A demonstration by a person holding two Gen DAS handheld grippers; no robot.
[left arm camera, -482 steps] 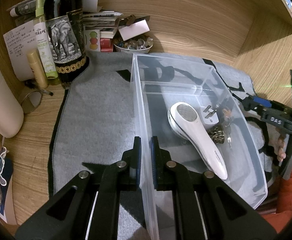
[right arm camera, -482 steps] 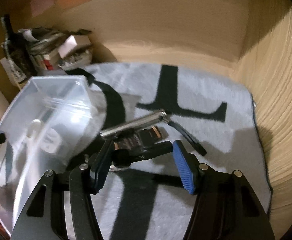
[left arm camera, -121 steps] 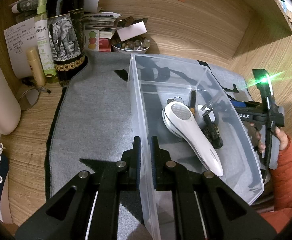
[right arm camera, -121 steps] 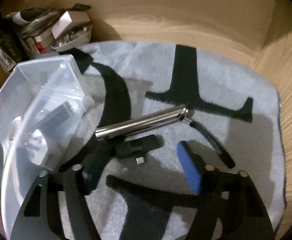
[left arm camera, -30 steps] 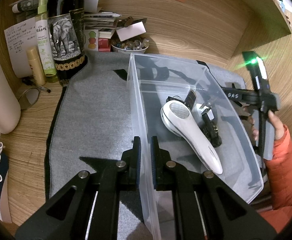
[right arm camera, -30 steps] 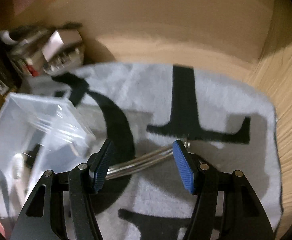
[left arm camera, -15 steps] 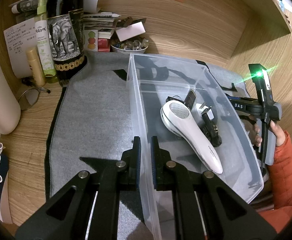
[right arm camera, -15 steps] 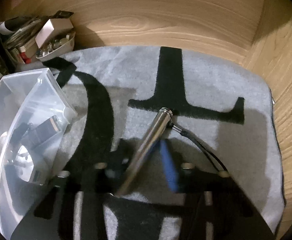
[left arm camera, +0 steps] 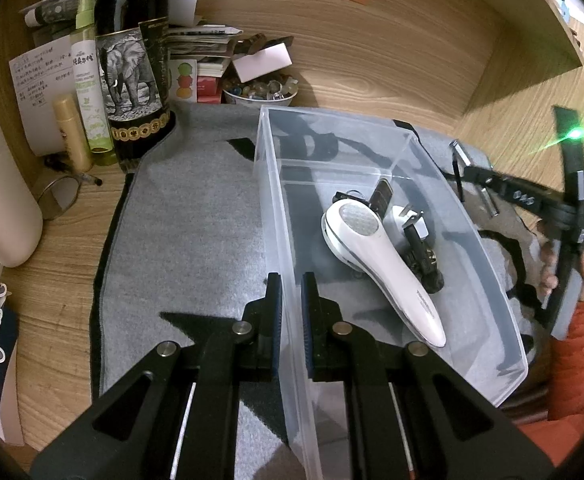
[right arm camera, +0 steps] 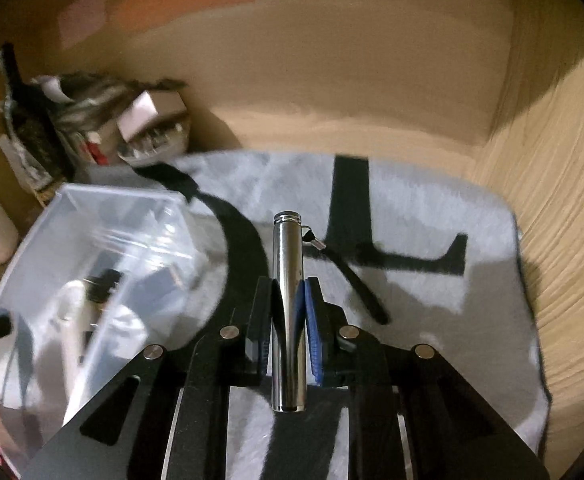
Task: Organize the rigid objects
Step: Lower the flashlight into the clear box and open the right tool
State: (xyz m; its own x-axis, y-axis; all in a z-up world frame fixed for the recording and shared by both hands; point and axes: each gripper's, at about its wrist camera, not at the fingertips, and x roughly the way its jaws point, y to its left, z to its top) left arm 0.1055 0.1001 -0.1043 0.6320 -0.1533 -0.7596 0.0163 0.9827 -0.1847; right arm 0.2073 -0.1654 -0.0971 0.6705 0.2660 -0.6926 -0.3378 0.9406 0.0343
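Note:
My left gripper [left arm camera: 290,312] is shut on the near left wall of a clear plastic bin [left arm camera: 270,184]. The bin holds a white handheld device [left arm camera: 375,256], a white plug [left arm camera: 409,220] and small dark items. My right gripper [right arm camera: 290,292] is shut on a silver metal cylinder [right arm camera: 288,280] with a black wrist strap [right arm camera: 355,280], held above the grey mat to the right of the bin [right arm camera: 92,248]. In the left wrist view the right gripper [left arm camera: 487,184] is beside the bin's right wall.
A grey mat with black letters [right arm camera: 431,300] covers the wooden desk. At the back left stand a dark bottle with an elephant label [left arm camera: 132,68], a green spray bottle [left arm camera: 88,80], a bowl of trinkets [left arm camera: 260,92] and stacked papers. Wooden walls close the back and right.
My right gripper has closed on the silver cylinder, which lay on the mat, and lifted it so it points forward between the fingers. The left gripper and the bin have not moved.

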